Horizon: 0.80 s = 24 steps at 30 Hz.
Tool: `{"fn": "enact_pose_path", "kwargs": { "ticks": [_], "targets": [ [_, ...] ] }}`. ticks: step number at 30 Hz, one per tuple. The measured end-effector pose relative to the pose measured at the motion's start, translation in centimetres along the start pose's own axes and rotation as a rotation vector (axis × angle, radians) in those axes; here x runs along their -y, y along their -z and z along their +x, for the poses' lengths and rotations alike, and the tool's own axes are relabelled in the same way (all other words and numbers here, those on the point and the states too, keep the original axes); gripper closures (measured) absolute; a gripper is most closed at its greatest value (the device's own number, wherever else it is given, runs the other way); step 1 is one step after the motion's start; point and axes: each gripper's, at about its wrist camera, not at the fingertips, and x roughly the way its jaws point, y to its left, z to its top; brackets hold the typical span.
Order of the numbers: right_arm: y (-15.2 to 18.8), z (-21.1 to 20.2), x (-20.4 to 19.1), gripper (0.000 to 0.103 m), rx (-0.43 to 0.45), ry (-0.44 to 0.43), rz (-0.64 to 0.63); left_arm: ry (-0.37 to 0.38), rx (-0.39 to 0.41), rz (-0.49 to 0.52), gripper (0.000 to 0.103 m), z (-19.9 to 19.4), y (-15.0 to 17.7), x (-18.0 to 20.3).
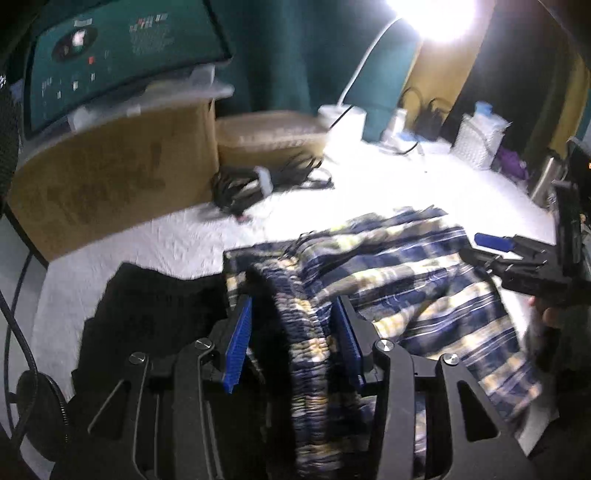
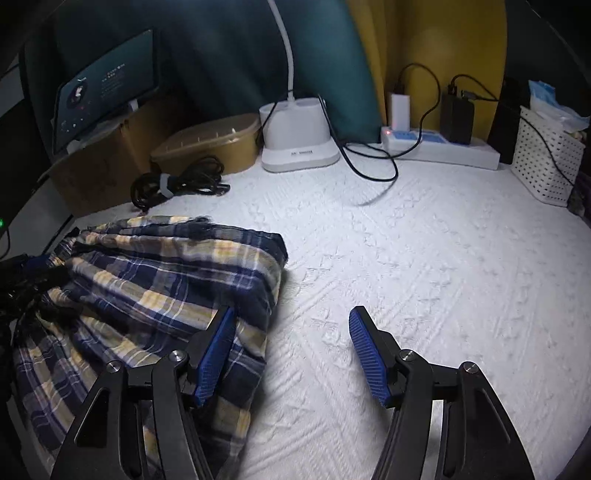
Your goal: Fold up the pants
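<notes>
- On the white quilted cover (image 2: 424, 258) lie the plaid pants (image 2: 155, 273), bunched and partly folded, toward the left side in the right wrist view.
- Left gripper (image 1: 293, 339): its jaws stand partway apart, with the gathered waistband (image 1: 306, 332) running up between the blue pads (image 1: 238, 347). A gap shows on both sides of the cloth, so the pads do not press on it.
- Right gripper (image 2: 295, 354): jaws stand wide with nothing between them. The left pad (image 2: 214, 358) sits over the right edge of the pants; whether it touches the cloth I cannot tell. The right pad (image 2: 369, 358) is over bare cover.
- In the left wrist view the right gripper (image 1: 491, 247) shows at the far right edge, over the pants' far side, with part of a hand (image 1: 550, 314) below it.
- A black cloth (image 1: 147, 314) lies just left of the pants, touching them.
- Behind the pants: a cable bundle (image 2: 177, 184), a cardboard box (image 2: 107, 166) with a monitor (image 2: 99, 92) on it, and a tan lidded tub (image 2: 210, 144).
- At the back: a white lamp base (image 2: 295, 140), a power strip (image 2: 439, 146) with chargers plugged in, and a white basket (image 2: 546, 162) at the right.
- The left wrist picture is blurred and the lamp (image 1: 432, 14) glares at the top.
</notes>
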Motion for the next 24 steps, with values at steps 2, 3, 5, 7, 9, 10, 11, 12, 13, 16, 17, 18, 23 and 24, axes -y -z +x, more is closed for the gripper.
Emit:
{"fn": "enact_pose_path", "kwargs": {
  "ticks": [2,3,5,7,9,10,11,12,13,16,17,18,23,24],
  "targets": [
    [-0.2,0.5,0.3,0.038,-0.010,-0.002,0.007,-0.006,-0.002,-0.003,0.055,0.5,0.3,-0.4],
    [-0.2,0.6,0.4,0.038,-0.013,-0.003,0.011,-0.011,0.001,-0.003,0.055,0.6,0.4,-0.5],
    [-0.3,0.8,0.6,0.038,-0.015,-0.003,0.017,-0.040,0.009,0.008,0.048,0.6,0.5,-0.6],
    [-0.4,0.7,0.7,0.037,-0.015,0.000,0.022,-0.060,0.018,0.016,0.048,0.5,0.5,-0.6],
    [-0.4,0.5,0.7,0.037,-0.010,0.010,0.024,-0.065,0.020,0.008,0.048,0.1,0.4,-0.5],
    [-0.3,0.4,0.7,0.037,-0.007,0.017,0.023,-0.067,0.026,0.002,0.048,-0.2,0.3,-0.4],
    [-0.3,0.1,0.7,0.037,-0.003,0.022,0.023,-0.068,0.036,-0.003,0.048,-0.6,0.3,-0.3],
    [-0.2,-0.3,0.6,0.036,0.004,0.022,0.025,-0.066,0.049,-0.010,0.048,-1.1,0.3,-0.3],
    [-0.1,-0.7,0.6,0.035,0.007,0.019,0.027,-0.061,0.062,-0.015,0.048,-1.5,0.2,-0.2],
    [0.4,-1.7,0.2,0.035,0.011,0.003,0.022,-0.024,0.090,-0.022,0.048,-2.9,0.5,0.3],
    [0.6,-2.0,-0.1,0.035,0.012,-0.001,0.017,-0.019,0.093,-0.021,0.048,-3.2,0.6,0.5],
    [0.8,-2.2,-0.3,0.035,0.011,-0.005,0.013,-0.016,0.094,-0.020,0.048,-3.3,0.7,0.6],
    [2.0,-3.1,-1.5,0.035,0.006,-0.016,-0.008,-0.007,0.059,-0.019,0.048,-3.2,2.1,1.1],
    [2.3,-3.1,-1.7,0.035,0.003,-0.017,-0.010,-0.011,0.047,-0.015,0.048,-3.0,2.5,1.2]
  ]
}}
